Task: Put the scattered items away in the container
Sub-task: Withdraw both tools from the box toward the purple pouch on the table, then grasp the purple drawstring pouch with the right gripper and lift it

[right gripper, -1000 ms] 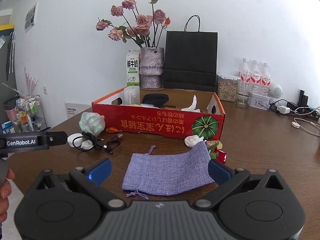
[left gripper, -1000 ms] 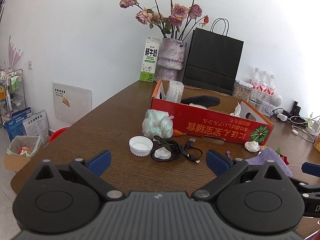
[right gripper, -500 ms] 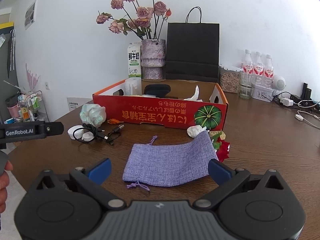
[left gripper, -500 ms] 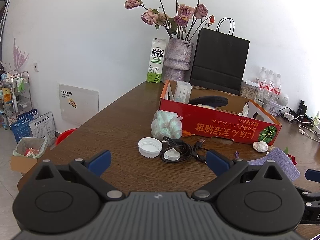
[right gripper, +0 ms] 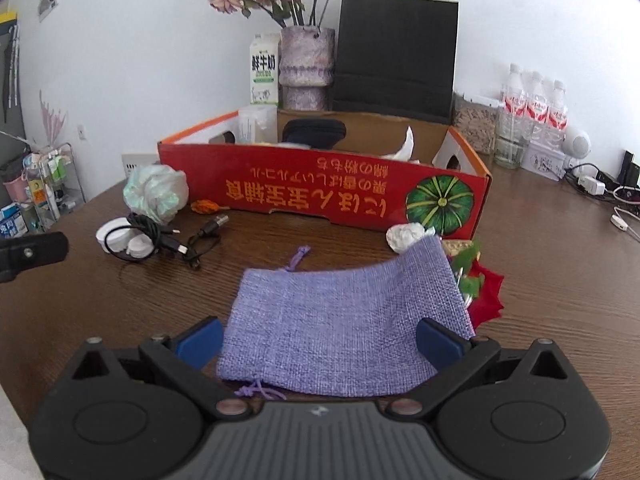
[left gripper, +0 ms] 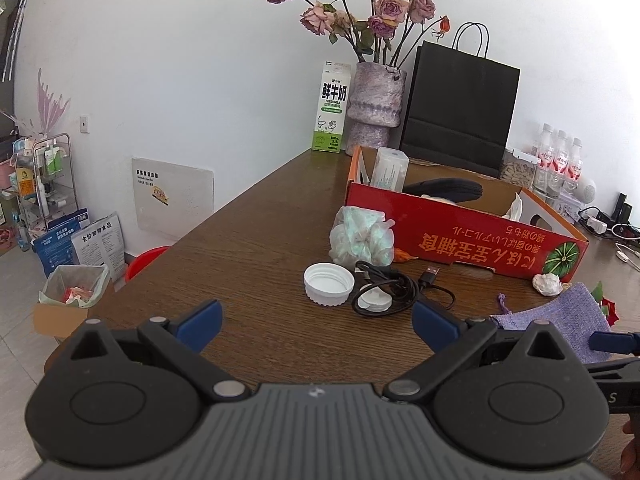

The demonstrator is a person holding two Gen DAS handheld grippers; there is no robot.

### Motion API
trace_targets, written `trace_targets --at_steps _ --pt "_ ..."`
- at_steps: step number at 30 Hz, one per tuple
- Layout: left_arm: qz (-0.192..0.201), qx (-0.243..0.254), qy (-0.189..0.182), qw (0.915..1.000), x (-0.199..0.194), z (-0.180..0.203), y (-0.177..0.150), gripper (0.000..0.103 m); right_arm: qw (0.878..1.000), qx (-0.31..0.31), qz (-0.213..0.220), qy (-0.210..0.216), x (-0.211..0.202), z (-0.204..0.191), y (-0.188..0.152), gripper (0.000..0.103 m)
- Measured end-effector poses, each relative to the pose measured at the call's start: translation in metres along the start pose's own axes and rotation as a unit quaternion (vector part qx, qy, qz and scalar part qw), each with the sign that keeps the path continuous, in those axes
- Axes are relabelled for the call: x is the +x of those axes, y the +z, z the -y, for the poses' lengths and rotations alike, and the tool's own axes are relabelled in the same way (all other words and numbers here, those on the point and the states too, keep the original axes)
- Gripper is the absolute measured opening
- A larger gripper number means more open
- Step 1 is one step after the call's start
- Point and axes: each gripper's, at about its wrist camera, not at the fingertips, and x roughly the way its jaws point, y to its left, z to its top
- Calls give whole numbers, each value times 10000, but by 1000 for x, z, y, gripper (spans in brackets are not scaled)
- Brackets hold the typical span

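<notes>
Since earlier: both tongs have come forward and lower toward the bench; the purple pouch now fills more of the right wrist view, and the cap and cable sit closer in the left wrist view.
Right tongs [right gripper: 319,342]: spread wide, holding nothing; the purple pouch [right gripper: 340,322] lies flat between the blue fingertips [right gripper: 200,342], its near edge under them.
Left tongs [left gripper: 316,324]: released, empty, over bare bench [left gripper: 248,240]; white cap [left gripper: 329,283] and black cable [left gripper: 390,294] lie just ahead.
Container: red box [right gripper: 328,192] stands beyond the pouch, open-topped, already holding some things.
Other scattered items: pale wad [right gripper: 156,194] near the box's left corner; white lump [right gripper: 404,236] and red flower [right gripper: 486,294] at the pouch's far right corner.
Edges and room: bench edge curves close on the left; open wood lies between pouch and cable.
</notes>
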Motion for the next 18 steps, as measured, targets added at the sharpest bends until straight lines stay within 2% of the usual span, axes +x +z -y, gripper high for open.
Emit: trace_targets --at_steps 7,10,13,14,15,17,18 --pt "-99 -93 24 9999 5 -7 -1 103 9999 49 14 118 3 2 -4 102" --pt "-105 -47 -10 9999 5 -5 -3 103 9998 6 86 158 0 2 -4 94" --pt "-101 -57 6 9999 4 -5 -3 103 9997 -1 204 153 -3 2 -5 77" --pt "-96 -68 13 9999 4 -6 -2 103 9996 -2 267 132 -5 2 -6 62" --pt "-91 -72 20 9999 4 -6 -2 103 9993 6 334 145 -6 3 -7 32" --pt "-90 -70 38 9999 4 -6 -2 103 9989 101 391 256 -8 8 -7 6" --pt "-90 -65 45 9999 3 -6 -2 103 9985 158 394 337 -8 11 -7 6"
